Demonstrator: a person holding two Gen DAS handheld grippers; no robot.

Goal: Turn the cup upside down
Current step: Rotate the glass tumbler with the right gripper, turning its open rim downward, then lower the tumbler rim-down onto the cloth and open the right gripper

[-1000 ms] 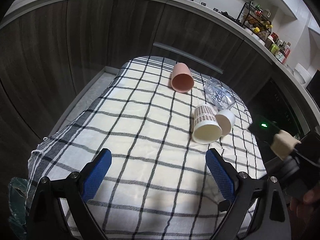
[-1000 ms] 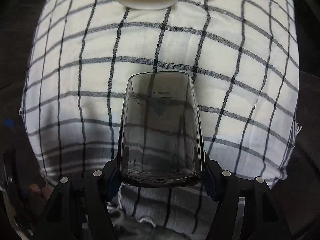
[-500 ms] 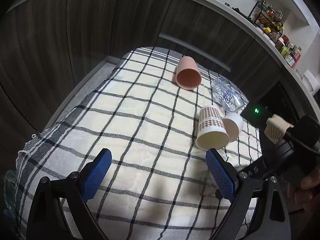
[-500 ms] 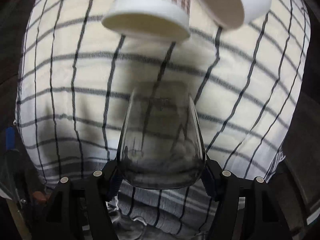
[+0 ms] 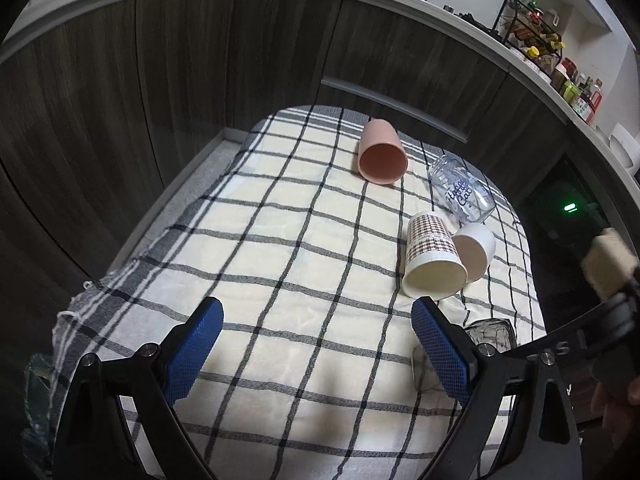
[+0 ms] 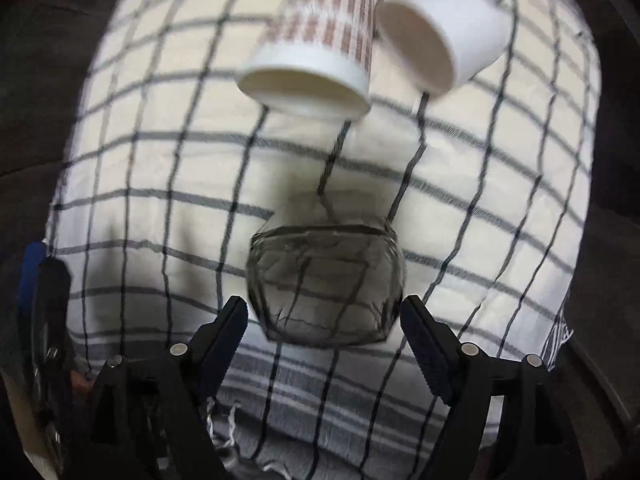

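The right gripper's (image 6: 324,316) black fingers (image 6: 426,344) stood spread, a narrow gap showing on either side of the smoky clear glass cup (image 6: 325,284) between them, so they gripped nothing. The cup stood base-up on the checked cloth (image 6: 160,168), near its front edge (in the left wrist view only a part of it (image 5: 490,330) showed behind a blue pad). The left gripper's (image 5: 316,344) blue-padded fingers (image 5: 192,352) were wide apart and empty over the near part of the cloth (image 5: 280,240). Farther out, a brown-checked paper cup (image 5: 432,258) lay on its side, mouth toward the grippers, touching a plain white cup (image 5: 476,250) also on its side. Beyond them lay a clear lettered glass (image 5: 460,194) and a pink cup (image 5: 382,156), both tipped over. Dark wooden cabinet fronts (image 5: 160,80) curved behind the table.
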